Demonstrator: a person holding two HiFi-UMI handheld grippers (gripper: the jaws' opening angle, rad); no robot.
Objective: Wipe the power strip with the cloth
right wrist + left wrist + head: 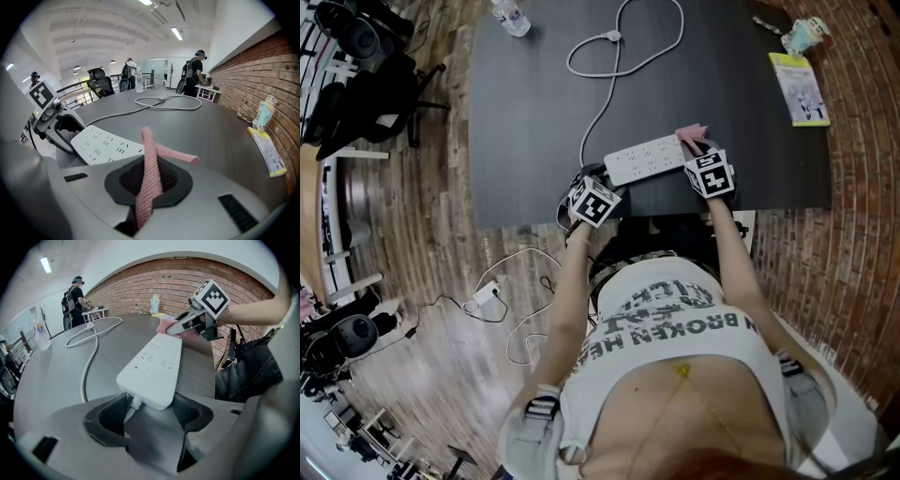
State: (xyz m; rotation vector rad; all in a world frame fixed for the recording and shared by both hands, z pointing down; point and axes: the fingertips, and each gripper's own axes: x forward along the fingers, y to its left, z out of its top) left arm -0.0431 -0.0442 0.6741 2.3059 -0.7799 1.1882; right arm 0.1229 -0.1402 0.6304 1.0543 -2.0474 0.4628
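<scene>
At the near edge of the dark table (534, 112), the left gripper (150, 414) clamps the cord end of the white power strip (645, 157) (its cable (85, 376) loops away to the far side). To the right, the right gripper (149, 183) pinches a pink cloth (151, 157) at the strip's right end.

You wear a white T-shirt (670, 349) printed with dark block lettering, pale grey denim (520, 436) with striped trim, and a thin gold chain (682, 373). Your left tongs (147, 414) and right tongs (149, 180) are grey with black ribbed pads (190, 411); each carries a white cube (593, 202) with black square markers.
</scene>
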